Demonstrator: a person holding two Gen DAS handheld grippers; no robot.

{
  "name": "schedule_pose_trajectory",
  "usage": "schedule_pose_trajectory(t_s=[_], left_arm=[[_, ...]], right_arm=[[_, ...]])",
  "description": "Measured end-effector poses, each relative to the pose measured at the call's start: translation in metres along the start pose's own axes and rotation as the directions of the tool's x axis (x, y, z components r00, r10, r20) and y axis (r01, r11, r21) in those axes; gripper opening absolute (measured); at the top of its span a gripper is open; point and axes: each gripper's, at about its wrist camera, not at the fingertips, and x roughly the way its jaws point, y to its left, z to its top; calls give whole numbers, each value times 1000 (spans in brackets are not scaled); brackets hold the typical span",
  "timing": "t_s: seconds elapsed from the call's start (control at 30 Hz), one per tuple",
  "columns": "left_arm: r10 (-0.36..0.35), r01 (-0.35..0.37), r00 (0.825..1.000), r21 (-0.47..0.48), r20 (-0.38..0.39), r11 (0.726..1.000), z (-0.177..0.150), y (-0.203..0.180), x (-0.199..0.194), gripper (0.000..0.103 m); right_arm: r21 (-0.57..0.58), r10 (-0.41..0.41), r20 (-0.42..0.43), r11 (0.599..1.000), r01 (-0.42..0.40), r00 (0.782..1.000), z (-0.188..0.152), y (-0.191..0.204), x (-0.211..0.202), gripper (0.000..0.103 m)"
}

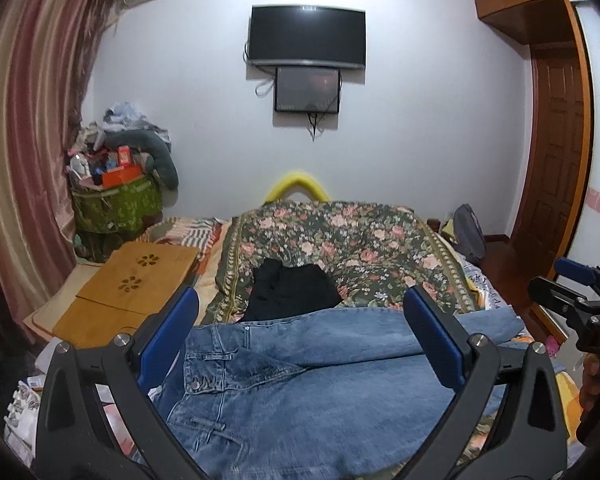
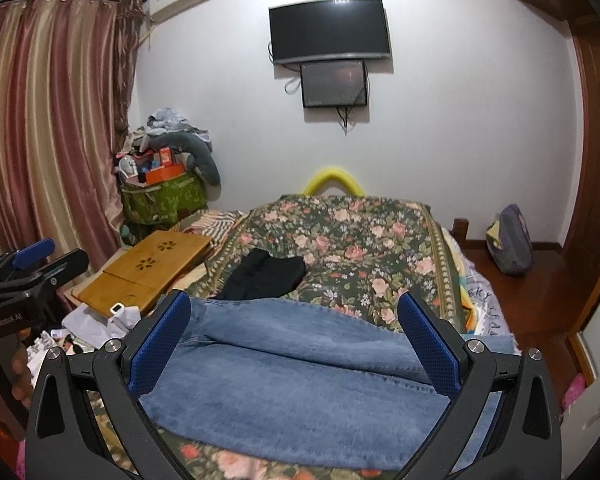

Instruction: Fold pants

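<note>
Blue jeans (image 1: 300, 384) lie across the near end of a floral bedspread (image 1: 340, 244). In the left wrist view the waistband with button and belt loops sits at lower left. My left gripper (image 1: 300, 300) hovers over the waist end, open, its blue pads wide apart with nothing between them. In the right wrist view the jeans (image 2: 300, 376) show their legs laid side by side. My right gripper (image 2: 296, 304) hangs above the legs, open and holding nothing. Each gripper shows at the edge of the other's view: right gripper (image 1: 572, 280), left gripper (image 2: 40, 258).
A folded black garment (image 1: 292, 292) lies on the bedspread beyond the jeans. A wooden lap table (image 1: 132, 284) rests at the left of the bed. Clutter and a green bag (image 1: 116, 200) stand by the curtain. A backpack (image 2: 508, 240) sits on the floor at right.
</note>
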Motion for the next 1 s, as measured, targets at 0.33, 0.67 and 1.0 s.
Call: schedule_pose_trajectory(t_s=[0.33,0.67,1.0], left_arm=[[157,-160,969,-3,-193,987,7,69,142,103],[256,-278,855,18,-450,960,-38,155,277,103],[207,-205,744,77,-635,976,-102,166,352,82]], right_arm=[[-39,-53,-116,998,49,992,-3,-36,92,103],[-79,-48,-306,997,25,951,-18,-67,182,102],[-84,51,-496,991,-106,867,-41,-80,264,90]])
